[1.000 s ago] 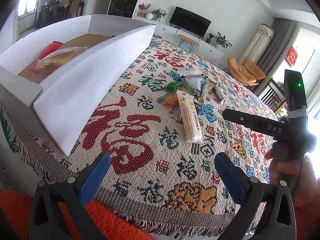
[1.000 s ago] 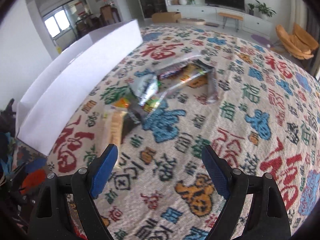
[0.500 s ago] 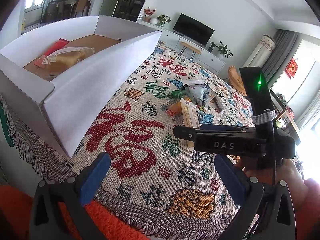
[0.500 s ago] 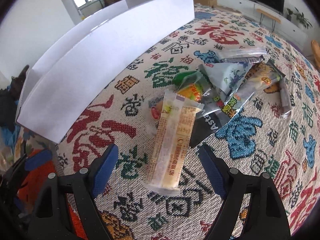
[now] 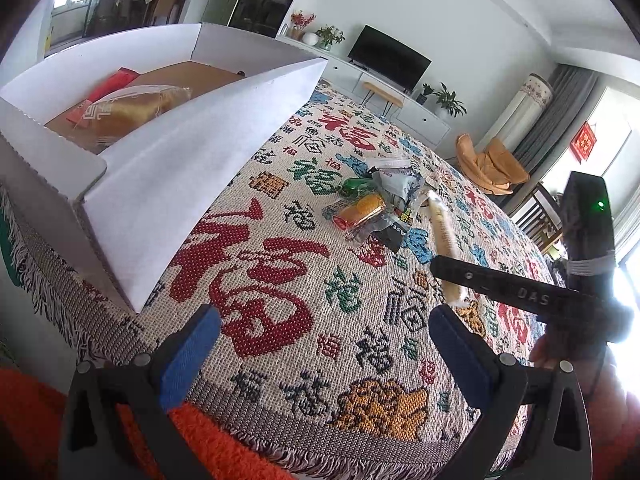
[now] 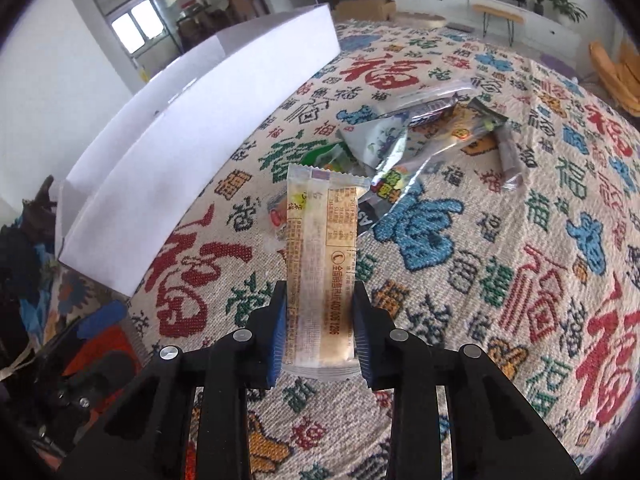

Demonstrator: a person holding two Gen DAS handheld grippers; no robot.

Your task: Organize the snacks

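My right gripper (image 6: 319,328) is shut on the near end of a long pale snack bar (image 6: 322,256), which points away over the patterned cloth. In the left wrist view the same bar (image 5: 442,236) sticks out beyond the right gripper's black finger (image 5: 500,286). A pile of snack packets (image 6: 416,148) lies beyond it, also in the left wrist view (image 5: 372,204). A white cardboard box (image 5: 192,148) at the left holds a gold packet (image 5: 132,114) and a red packet (image 5: 108,88). My left gripper (image 5: 324,354) is open and empty at the table's near edge.
The table is covered by a woven cloth with red, blue and green characters (image 5: 280,304). An orange rug (image 5: 224,452) lies below the near edge. A TV cabinet (image 5: 384,88) and an orange chair (image 5: 492,164) stand far behind.
My right gripper moved onto the long snack bar and closed on its near end. The left gripper stayed open at the table edge.
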